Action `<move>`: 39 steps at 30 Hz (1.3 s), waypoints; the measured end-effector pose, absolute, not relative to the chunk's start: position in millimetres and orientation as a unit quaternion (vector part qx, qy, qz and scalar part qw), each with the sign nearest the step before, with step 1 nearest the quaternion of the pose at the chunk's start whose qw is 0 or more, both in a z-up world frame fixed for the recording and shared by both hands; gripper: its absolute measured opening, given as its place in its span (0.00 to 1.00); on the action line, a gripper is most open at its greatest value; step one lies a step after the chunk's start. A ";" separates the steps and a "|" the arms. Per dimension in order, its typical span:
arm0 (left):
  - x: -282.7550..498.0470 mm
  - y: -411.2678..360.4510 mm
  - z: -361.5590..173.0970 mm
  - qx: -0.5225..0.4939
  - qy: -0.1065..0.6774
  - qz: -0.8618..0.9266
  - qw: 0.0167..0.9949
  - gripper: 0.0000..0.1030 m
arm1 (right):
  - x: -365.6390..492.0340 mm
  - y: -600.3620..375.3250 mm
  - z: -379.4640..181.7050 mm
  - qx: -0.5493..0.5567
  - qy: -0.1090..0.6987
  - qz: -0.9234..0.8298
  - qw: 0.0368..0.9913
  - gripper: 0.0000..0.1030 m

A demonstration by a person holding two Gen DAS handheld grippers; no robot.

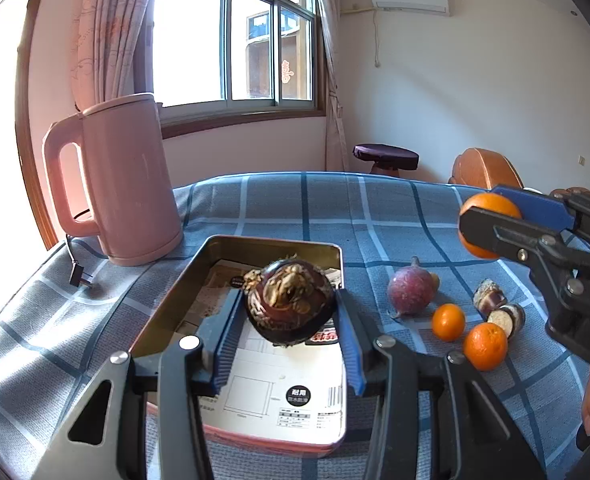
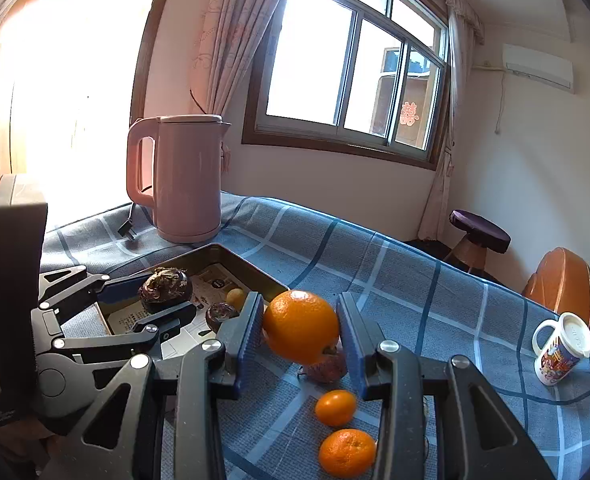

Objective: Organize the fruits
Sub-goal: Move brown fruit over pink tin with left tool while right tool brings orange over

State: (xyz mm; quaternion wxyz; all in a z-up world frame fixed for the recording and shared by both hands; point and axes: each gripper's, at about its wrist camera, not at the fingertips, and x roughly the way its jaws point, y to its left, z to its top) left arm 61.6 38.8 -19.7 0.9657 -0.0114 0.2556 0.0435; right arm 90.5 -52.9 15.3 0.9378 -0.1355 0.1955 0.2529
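Left gripper (image 1: 289, 312) clamps dark brown fruit (image 1: 289, 300) above metal tray (image 1: 199, 280). Right gripper (image 2: 299, 334) grips large orange (image 2: 301, 326), raised right of tray, above two small oranges (image 2: 335, 408).

Purple fruit (image 2: 327, 366) mostly hidden behind held orange (image 2: 301, 326) in right wrist view. Small yellowish item (image 2: 237, 298) in tin tray (image 2: 231, 254) too small to identify. Tray's near end (image 1: 279, 446) covered by left gripper (image 1: 289, 334). Label print (image 1: 299, 420) unreadable. Mug (image 2: 561, 350) near frame edge, picture blurred.
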 end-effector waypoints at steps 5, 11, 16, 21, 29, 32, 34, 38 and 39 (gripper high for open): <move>64.4 52.7 -18.9 -0.014 0.258 0.059 0.964 0.45 | 96.2 -37.0 14.8 -0.144 0.197 0.268 0.932 0.39; 70.6 66.3 -22.0 -0.011 0.270 0.076 0.960 0.45 | 104.0 -20.8 8.4 -0.146 0.205 0.281 0.926 0.39; 75.7 74.0 -26.6 -0.006 0.283 0.083 0.956 0.45 | 114.4 -11.8 -0.3 -0.140 0.220 0.290 0.921 0.39; 81.7 81.7 -30.3 -0.004 0.294 0.089 0.952 0.45 | 122.7 -1.8 -9.0 -0.139 0.231 0.297 0.916 0.39; 86.7 94.7 -34.4 -0.006 0.305 0.095 0.947 0.45 | 132.4 16.1 -26.4 -0.141 0.248 0.311 0.907 0.39; 88.5 98.1 -36.8 -0.009 0.310 0.095 0.946 0.45 | 135.3 21.8 -32.5 -0.143 0.255 0.314 0.903 0.39; 89.3 99.3 -38.8 -0.008 0.312 0.094 0.945 0.45 | 137.1 24.6 -36.6 -0.142 0.261 0.317 0.901 0.39; 91.8 101.6 -42.6 -0.010 0.320 0.089 0.943 0.45 | 140.5 30.4 -46.6 -0.144 0.274 0.321 0.895 0.39; 92.6 101.9 -43.0 -0.010 0.321 0.089 0.943 0.45 | 141.4 31.8 -49.1 -0.144 0.278 0.322 0.893 0.39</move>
